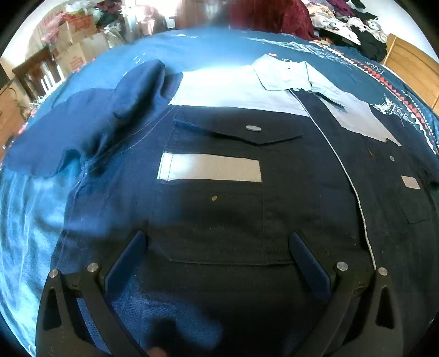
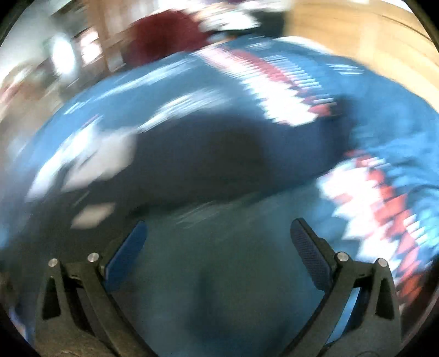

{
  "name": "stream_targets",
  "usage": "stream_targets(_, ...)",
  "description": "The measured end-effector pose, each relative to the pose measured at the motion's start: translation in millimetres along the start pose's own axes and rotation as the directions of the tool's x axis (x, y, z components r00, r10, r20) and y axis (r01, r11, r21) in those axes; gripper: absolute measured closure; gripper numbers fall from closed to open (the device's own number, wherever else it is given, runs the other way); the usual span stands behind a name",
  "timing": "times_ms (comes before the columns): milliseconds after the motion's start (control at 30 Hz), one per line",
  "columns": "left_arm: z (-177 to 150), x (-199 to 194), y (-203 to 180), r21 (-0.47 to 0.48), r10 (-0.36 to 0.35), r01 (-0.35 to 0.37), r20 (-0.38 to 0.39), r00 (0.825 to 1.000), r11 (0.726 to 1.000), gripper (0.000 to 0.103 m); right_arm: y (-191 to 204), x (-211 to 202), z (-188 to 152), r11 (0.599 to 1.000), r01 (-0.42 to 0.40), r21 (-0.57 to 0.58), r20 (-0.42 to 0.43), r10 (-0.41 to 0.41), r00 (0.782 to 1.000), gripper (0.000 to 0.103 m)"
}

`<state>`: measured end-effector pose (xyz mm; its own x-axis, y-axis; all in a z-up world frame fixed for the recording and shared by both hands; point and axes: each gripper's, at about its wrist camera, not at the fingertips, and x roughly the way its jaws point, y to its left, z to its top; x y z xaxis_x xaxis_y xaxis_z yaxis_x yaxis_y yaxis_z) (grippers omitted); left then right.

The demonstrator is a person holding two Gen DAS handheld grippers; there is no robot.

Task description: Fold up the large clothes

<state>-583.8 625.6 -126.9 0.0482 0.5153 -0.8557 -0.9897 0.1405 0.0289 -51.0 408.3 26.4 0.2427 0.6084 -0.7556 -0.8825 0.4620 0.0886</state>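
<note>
Left wrist view: the left gripper hangs just above a dark navy work shirt, its fingers spread wide with nothing between them but the cloth below.
Shirt: lies flat, front up, on a bed covered by a blue bedspread; pale grey yoke and collar point toward the far edge of the bed.
Shirt details: flapped chest pocket with a silver snap and a grey reflective strip across it; one short sleeve lies rumpled toward the left edge.
Bedspread: white and red zigzag band along the right side.
Room: cardboard boxes and a dark wooden chair beyond the far left corner; a maroon cloth and heaps of clothes past the far edge; wooden furniture at right.
Right wrist view: heavily blurred; the right gripper is also wide apart and holds nothing, over blue fabric near the zigzag band, with the dark shirt ahead.
</note>
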Motion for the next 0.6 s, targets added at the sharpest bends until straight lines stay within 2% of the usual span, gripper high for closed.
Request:
stream_targets(67,-0.4,-1.6,-0.8,-0.008,0.001,-0.001,-0.011,1.0,1.0,0.0,-52.2,14.1,26.8,0.995,0.055,0.088,0.032,-0.058,0.998,0.0)
stream_targets(133,7.4,-5.1,2.0,-0.019,0.014,-0.014,-0.026,1.0,1.0,0.0,-99.6,37.7,52.5,0.981,0.103,0.164,0.022,-0.108,0.994,0.0)
stream_targets(200,10.9,-7.4,1.1,-0.031,0.035,-0.036,-0.035,0.999,0.999,0.0,-125.6,61.9,70.1,0.974,0.089,0.21,-0.006,-0.09,0.996,0.001)
stream_targets(300,16.0,-9.0,-0.8,-0.057,0.068,-0.071,-0.048,0.997,0.996,0.0,-140.7,94.0,86.7,0.97,0.075,0.231,-0.045,-0.066,0.997,0.003)
stream_targets(333,18.8,-10.5,-1.6,-0.067,0.073,-0.076,-0.044,0.996,0.995,0.0,-142.2,101.5,89.8,0.969,0.078,0.235,-0.053,-0.067,0.996,0.007)
stream_targets(400,22.2,-15.8,0.7,-0.083,0.073,-0.074,-0.022,0.997,0.994,0.002,-146.6,114.7,95.5,0.966,0.091,0.243,-0.076,-0.075,0.994,0.032)
stream_targets(467,25.4,-20.8,6.8,-0.102,0.062,-0.062,-0.008,0.998,0.993,0.002,-152.4,112.8,95.8,0.957,0.071,0.281,-0.103,-0.043,0.994,0.094)
stream_targets(500,28.3,-24.4,9.2,-0.11,0.056,-0.055,0.0,0.998,0.992,0.003,-144.8,104.1,98.2,0.957,0.068,0.283,-0.083,-0.046,0.995,0.1)
stream_targets(533,32.1,-29.9,13.0,-0.119,0.047,-0.045,0.014,0.999,0.992,0.006,-133.9,91.3,102.4,0.963,0.032,0.266,-0.035,-0.023,0.999,0.099)
stream_targets(600,41.1,-41.8,20.6,-0.132,0.032,-0.025,0.051,0.998,0.991,0.008,-76.9,55.5,120.5,0.978,-0.097,0.184,0.075,0.085,0.994,0.1)
